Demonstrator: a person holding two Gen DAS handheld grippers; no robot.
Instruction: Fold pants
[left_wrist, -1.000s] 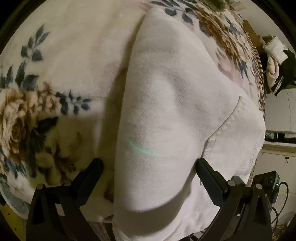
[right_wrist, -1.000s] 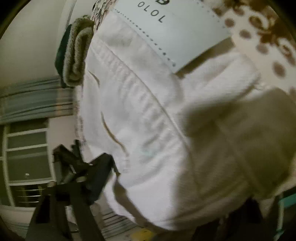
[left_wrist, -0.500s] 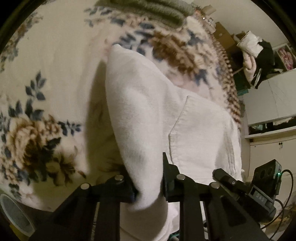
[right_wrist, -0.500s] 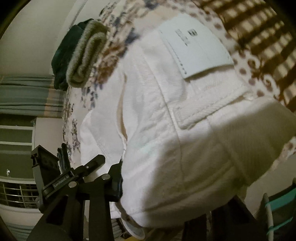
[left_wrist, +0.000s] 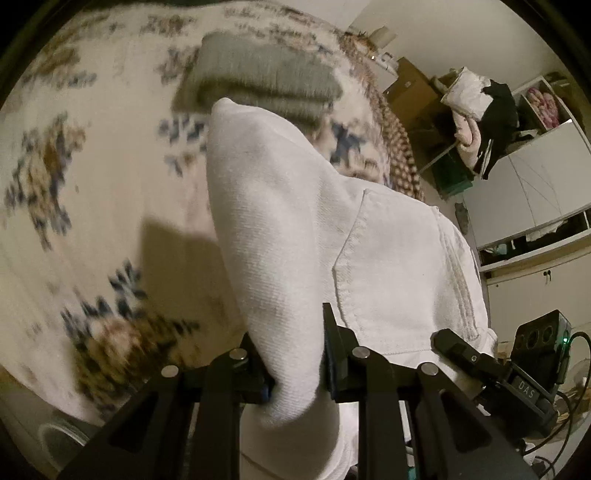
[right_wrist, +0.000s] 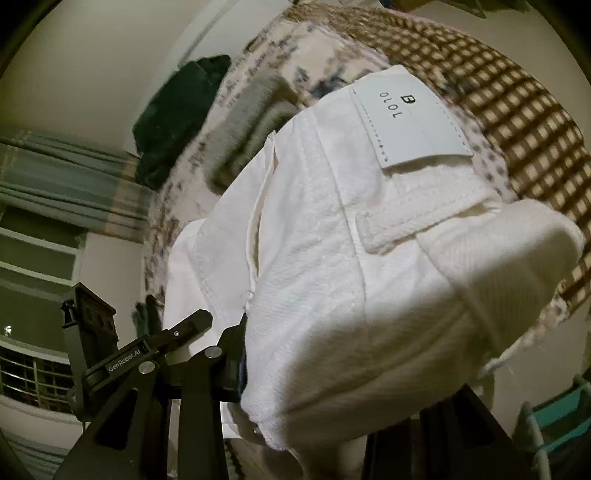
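White pants (left_wrist: 295, 206) hang bunched above the floral bed. In the left wrist view my left gripper (left_wrist: 295, 358) is shut on a fold of their fabric beside a back pocket (left_wrist: 399, 266). My right gripper (right_wrist: 332, 373) is shut on the thick waistband end of the pants (right_wrist: 325, 266), below the white label patch (right_wrist: 410, 114) and a belt loop (right_wrist: 417, 225). Its left finger (right_wrist: 232, 354) presses the cloth; the other finger is hidden under it. Each view also shows the other gripper: the right one (left_wrist: 461, 349), the left one (right_wrist: 177, 332).
A floral blanket (left_wrist: 92, 192) covers the bed, with a brown checked cover (right_wrist: 517, 122) along one side. A folded grey garment (left_wrist: 266, 81) and a dark green one (right_wrist: 177, 110) lie at the far end. Shelves with clothes (left_wrist: 480, 107), a white cabinet (left_wrist: 535, 192) and a curtained window (right_wrist: 48, 177) surround the bed.
The left jaws went from wide open around the fabric to shut on it, and the right jaws narrowed onto the waistband. Both hands have risen, lifting the pants away from the blanket.
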